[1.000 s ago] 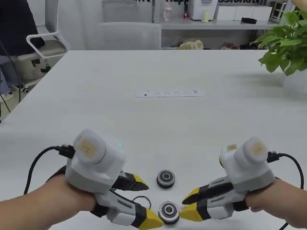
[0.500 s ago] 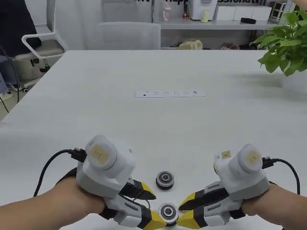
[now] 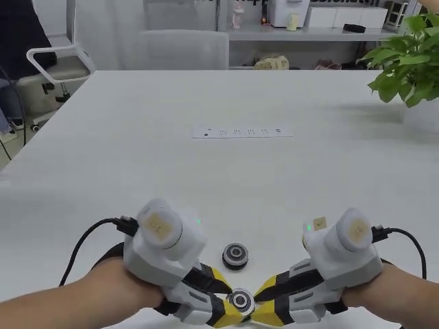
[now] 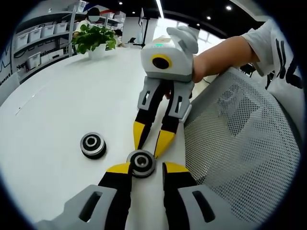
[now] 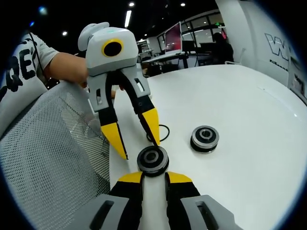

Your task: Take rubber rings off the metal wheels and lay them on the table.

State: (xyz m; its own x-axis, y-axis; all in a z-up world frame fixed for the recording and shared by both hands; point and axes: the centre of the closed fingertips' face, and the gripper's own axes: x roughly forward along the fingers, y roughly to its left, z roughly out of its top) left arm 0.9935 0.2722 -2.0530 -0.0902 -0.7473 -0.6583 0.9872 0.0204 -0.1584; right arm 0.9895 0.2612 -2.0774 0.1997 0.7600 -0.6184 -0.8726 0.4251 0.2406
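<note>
Two metal wheels with black rubber rings lie near the front edge of the white table [image 3: 226, 185]. The near wheel [image 3: 241, 300] sits between both grippers' yellow tips. My left gripper [image 3: 225, 299] comes from the left, open, and in the left gripper view its fingertips [image 4: 118, 168] flank that wheel [image 4: 142, 163]. My right gripper [image 3: 261, 301] faces it, narrowly open, with the wheel [image 5: 153, 159] just ahead of its tips. The second wheel [image 3: 236, 255] lies a little farther back. A thin black rubber ring [image 5: 164, 132] lies loose on the table behind the left gripper's finger.
A white power strip [image 3: 243, 133] lies mid-table. A potted plant [image 3: 405, 62] stands at the far right. A mesh chair back [image 4: 240, 143] is right at the table's near edge. An office chair [image 3: 58, 68] stands beyond the far left corner.
Both grippers have closed in on the near wheel from either side, until their tips meet around it. The second wheel has stayed put.
</note>
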